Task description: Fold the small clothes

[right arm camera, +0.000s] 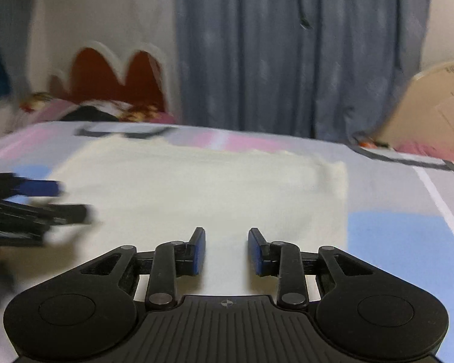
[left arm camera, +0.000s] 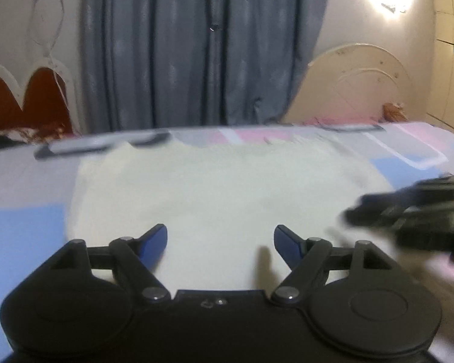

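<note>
A pale cream garment (left arm camera: 215,193) lies flat on the bed, spread wide in both wrist views (right arm camera: 196,187). My left gripper (left arm camera: 221,242) hovers over its near edge, jaws wide apart, nothing between the blue pads. My right gripper (right arm camera: 226,249) stands over the garment's near part with a narrower gap between its pads, also holding nothing. Each gripper shows blurred in the other's view: the right gripper (left arm camera: 357,211) at the right edge, the left gripper (right arm camera: 72,202) at the left edge.
The bed sheet (right arm camera: 393,236) has blue, pink and grey blocks. A grey-blue curtain (left arm camera: 196,48) hangs behind the bed. A red and white headboard (right arm camera: 112,72) stands at the left, a cream headboard (left arm camera: 357,81) at the right.
</note>
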